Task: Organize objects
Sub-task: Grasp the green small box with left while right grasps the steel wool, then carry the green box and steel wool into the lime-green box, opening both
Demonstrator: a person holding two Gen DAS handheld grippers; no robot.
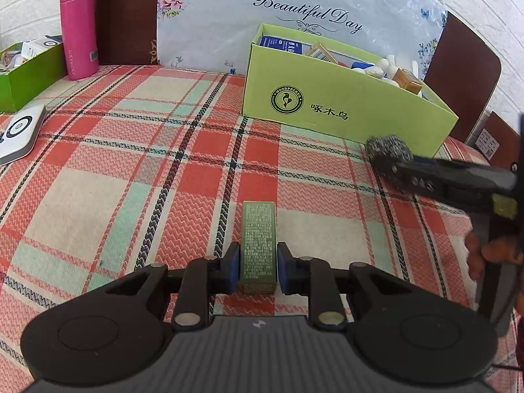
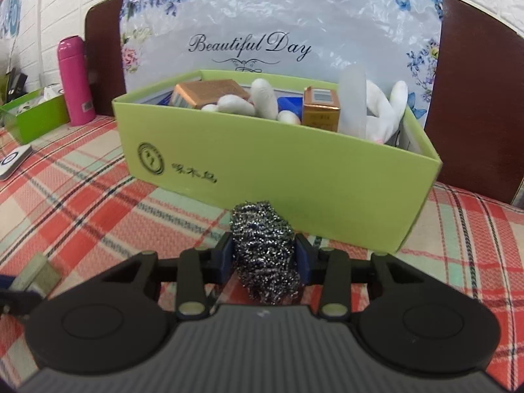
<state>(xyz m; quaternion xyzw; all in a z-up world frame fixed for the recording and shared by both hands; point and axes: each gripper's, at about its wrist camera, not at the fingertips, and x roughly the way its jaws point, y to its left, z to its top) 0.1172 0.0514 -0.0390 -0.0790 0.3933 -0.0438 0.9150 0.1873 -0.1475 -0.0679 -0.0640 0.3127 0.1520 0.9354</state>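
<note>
— Now, what are you holding?

— My left tool [image 1: 257, 267] pinches a green carton [image 1: 258, 245] lying on the desk [image 1: 131, 163], near me. My right tool [image 2: 265, 255] squeezes a steel scourer [image 2: 263, 249], just in front of the green box [image 2: 294, 170].

— What might go wrong?

— I think the springy scourer could slip out or snag on the plaid cloth as I lift. The box is already crowded, so things may topple.

— And the room?

— White brick wall, a pink flask [image 1: 78, 26] far left.
</note>
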